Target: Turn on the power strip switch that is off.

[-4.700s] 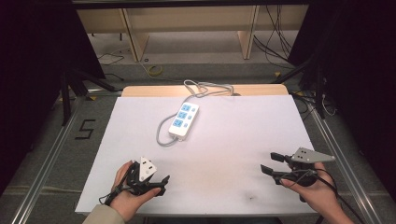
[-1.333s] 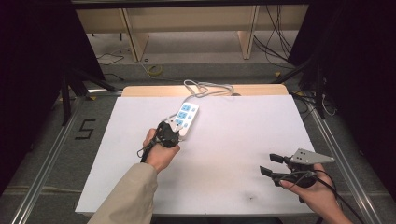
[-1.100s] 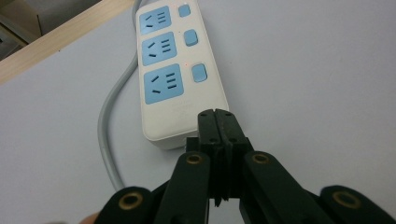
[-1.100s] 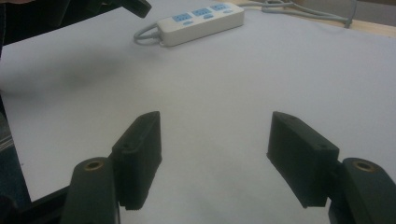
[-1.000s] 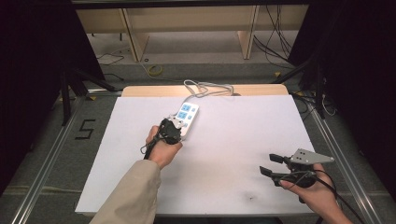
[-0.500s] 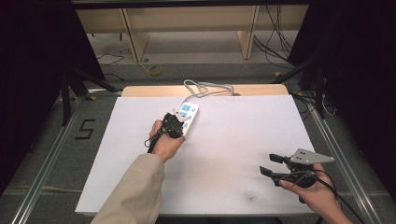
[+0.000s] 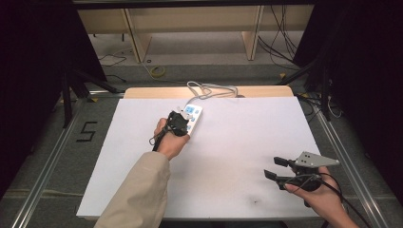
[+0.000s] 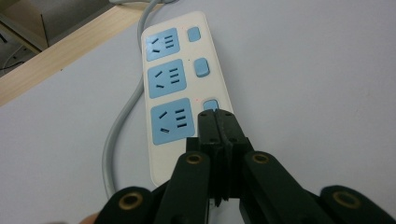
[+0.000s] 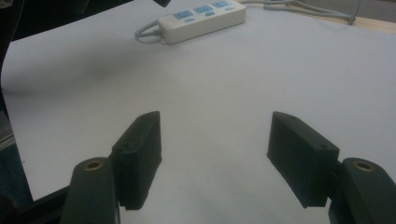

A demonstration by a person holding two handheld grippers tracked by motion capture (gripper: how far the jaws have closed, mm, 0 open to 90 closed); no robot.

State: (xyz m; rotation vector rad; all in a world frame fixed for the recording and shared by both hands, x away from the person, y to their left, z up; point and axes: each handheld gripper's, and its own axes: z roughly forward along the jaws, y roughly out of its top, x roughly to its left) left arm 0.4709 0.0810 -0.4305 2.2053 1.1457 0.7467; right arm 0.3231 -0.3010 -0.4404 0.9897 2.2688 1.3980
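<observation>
A white power strip [image 7: 191, 118] with three blue sockets and three blue switches lay on the far middle of the white table [image 7: 247, 142], its grey cable [image 7: 209, 89] looping off toward the far edge. In the left gripper view the left gripper [image 8: 218, 116] had its jaws pressed together with nothing between them, their tips at the nearest switch [image 8: 210, 104] of the strip; whether they touched it could not be told. In the high view that gripper sat over the strip's near end, a beige sleeve [image 7: 138, 190] behind it. The right gripper [image 7: 274, 168] hung near the table's right near corner, well apart from the strip, jaws spread wide and empty.
</observation>
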